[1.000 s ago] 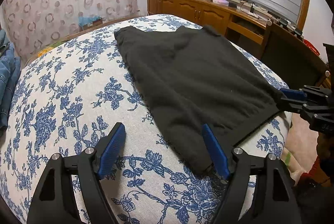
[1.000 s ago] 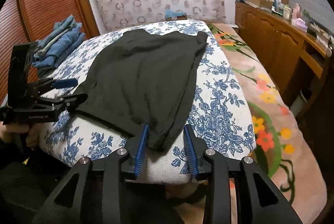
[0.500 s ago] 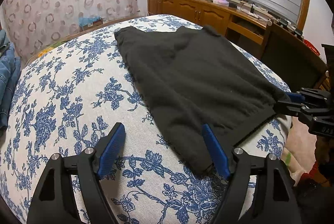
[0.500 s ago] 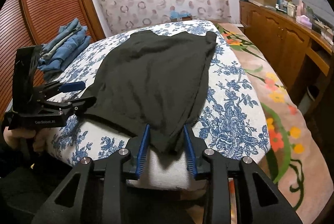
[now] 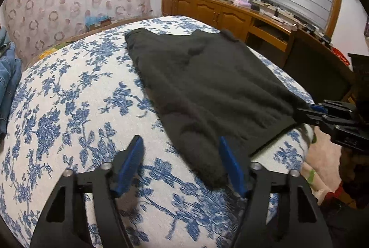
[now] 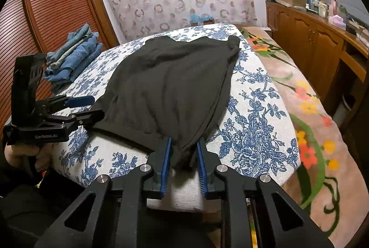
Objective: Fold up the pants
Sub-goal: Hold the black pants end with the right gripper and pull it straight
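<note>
Dark pants [image 5: 207, 86] [image 6: 170, 81] lie flat on the blue-flowered bed [image 5: 69, 109] [image 6: 253, 109]. My left gripper [image 5: 182, 155] [image 6: 96, 107] sits at the near left corner of the pants. Its jaws are closing; the cloth lies against the right finger [image 5: 230, 162], and the left finger [image 5: 133, 158] is still clear of it. My right gripper [image 6: 183, 153] [image 5: 299, 113] straddles the other near corner, which hangs over the bed's edge. Its jaws are closing too, with the bunched corner between the pads and almost filling the gap.
Folded jeans [image 6: 73, 56] are stacked at the bed's far left beside a louvred wooden door [image 6: 46, 17]. A wooden cabinet [image 6: 306, 40] with clutter on top runs along the right. A flowered cover [image 6: 306, 109] lies right of the bed. A hand [image 6: 20, 155] holds the left gripper.
Both grippers' jaws have narrowed around the near corners of the pants, the right one more. Neither hand has shifted along the bed.
</note>
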The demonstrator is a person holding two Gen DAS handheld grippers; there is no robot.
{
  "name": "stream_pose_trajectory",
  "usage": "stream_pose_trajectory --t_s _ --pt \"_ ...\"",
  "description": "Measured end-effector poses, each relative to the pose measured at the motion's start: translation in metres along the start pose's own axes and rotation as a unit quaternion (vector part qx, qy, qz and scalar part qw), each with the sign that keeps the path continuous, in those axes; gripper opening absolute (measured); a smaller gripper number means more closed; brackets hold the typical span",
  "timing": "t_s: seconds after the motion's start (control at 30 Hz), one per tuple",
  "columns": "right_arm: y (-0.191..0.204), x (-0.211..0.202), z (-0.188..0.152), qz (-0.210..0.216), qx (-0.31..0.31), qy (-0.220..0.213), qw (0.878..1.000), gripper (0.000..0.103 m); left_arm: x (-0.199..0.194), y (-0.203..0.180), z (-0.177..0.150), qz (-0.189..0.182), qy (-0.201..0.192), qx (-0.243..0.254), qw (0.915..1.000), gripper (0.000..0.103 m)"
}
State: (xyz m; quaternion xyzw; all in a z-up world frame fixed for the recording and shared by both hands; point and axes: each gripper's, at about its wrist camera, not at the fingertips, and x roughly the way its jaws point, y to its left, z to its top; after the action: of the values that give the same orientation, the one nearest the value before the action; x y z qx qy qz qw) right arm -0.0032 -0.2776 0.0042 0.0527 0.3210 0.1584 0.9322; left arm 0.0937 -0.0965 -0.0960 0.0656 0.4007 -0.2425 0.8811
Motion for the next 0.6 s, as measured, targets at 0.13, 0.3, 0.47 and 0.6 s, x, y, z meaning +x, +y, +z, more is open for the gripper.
stream_pose_trajectory --t_s 0.13,0.3,0.47,0.6 --pt "0.002 0.001 0.0 -0.001 0.0 -0.001 1.0 0.021 -0.001 -0.005 -0.004 -0.002 -0.002 0.002 1.0 0.059" --pt "0.001 0.0 -0.001 0.002 0.003 -0.001 1.0 0.021 -0.003 -0.007 -0.006 -0.005 -0.006 -0.002 1.0 0.054" --pt "0.001 0.001 -0.001 0.004 0.006 -0.003 1.0 0.021 -0.005 -0.011 -0.008 -0.019 -0.009 -0.004 0.9998 0.041" --pt "0.001 0.001 -0.001 0.004 0.006 -0.003 1.0 0.021 -0.005 -0.012 -0.008 -0.023 -0.01 -0.004 0.9997 0.039"
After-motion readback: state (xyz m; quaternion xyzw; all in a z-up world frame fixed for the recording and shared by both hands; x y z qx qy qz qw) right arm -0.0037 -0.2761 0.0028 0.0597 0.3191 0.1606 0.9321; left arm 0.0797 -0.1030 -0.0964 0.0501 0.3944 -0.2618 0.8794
